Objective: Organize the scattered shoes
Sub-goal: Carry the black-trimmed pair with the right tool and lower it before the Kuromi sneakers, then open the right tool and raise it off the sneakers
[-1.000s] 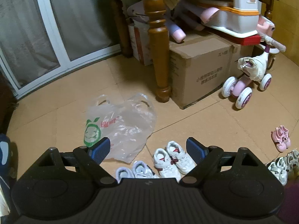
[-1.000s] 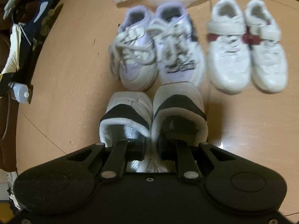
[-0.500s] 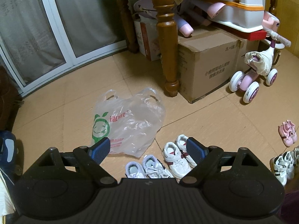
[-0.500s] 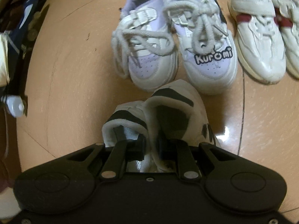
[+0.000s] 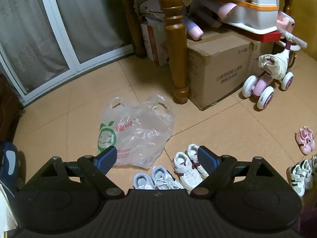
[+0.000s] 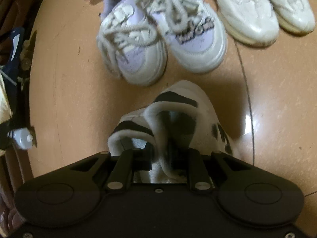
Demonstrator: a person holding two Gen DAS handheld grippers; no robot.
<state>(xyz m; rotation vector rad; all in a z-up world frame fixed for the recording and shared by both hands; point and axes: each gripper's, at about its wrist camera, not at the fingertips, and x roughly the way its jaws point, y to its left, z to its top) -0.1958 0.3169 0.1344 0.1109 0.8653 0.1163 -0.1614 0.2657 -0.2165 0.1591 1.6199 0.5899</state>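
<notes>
The tan tile floor (image 5: pixel 227 130) fills most of what I see, with a cardboard box (image 5: pixel 220 69) and a turned wooden table leg (image 5: pixel 176 45) at the far side and a crumpled plastic bag (image 5: pixel 136 130) lying nearer me. Just this side of the bag two pairs already stand side by side: the lavender laced sneakers (image 6: pixel 162 35) and, to their right, the white strap sneakers (image 6: pixel 263 13) with dark red trim. Both pairs lie with their long axes running away from me, heels toward the bag and toes toward me. My right gripper (image 6: pixel 160 158) is pinched nearly together on the inner collars of the black-and-white pair (image 6: pixel 178 123), one finger down inside each shoe, so the two hang together just above the floor. This pair points the other way, heels at my fingers and toes aimed at the lavender toes, its long axis on the same line and just short of touching them. The right shoe rides higher than the left, so I judge I should level them as I set them down. My left gripper (image 5: pixel 156 158) hangs spread wide and empty above the row, farther from the carried pair than my right. Off to the right wait a green-striped pair (image 5: pixel 301 174) and small pink shoes (image 5: pixel 305 140), still apart from the row
</notes>
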